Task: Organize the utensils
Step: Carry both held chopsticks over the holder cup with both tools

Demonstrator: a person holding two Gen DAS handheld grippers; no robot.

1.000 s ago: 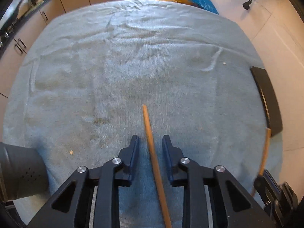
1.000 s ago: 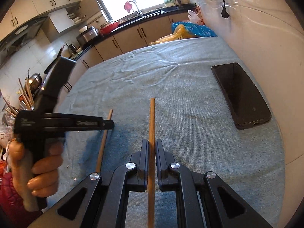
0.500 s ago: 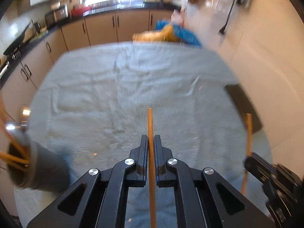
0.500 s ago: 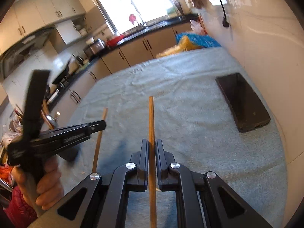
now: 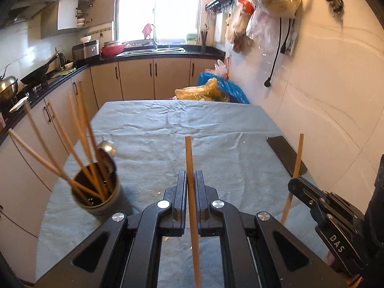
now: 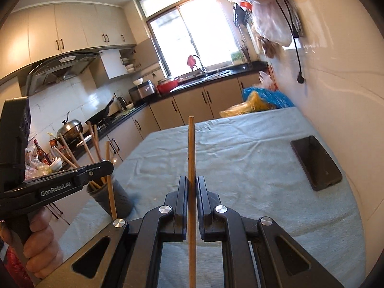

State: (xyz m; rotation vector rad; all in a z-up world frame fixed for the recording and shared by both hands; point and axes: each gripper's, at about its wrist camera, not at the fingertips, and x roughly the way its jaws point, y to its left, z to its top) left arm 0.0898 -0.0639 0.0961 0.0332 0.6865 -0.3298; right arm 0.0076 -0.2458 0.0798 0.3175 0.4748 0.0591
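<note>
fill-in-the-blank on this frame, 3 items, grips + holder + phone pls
1. Each tool, left tool and right tool, is shut on one wooden ____.
2. The grey utensil holder stands on the ____ side of the table as the left wrist camera sees it.
3. The black phone lies ____ on the blue cloth.

Missing words: chopstick; left; flat

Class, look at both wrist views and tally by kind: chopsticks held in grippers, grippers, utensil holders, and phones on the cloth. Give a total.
Held chopsticks: 2 (left chopstick, right chopstick)
Grippers: 2 (left gripper, right gripper)
Utensil holder: 1
Phone: 1
Total: 6
The sticks standing in the holder are too blurred to count.
</note>
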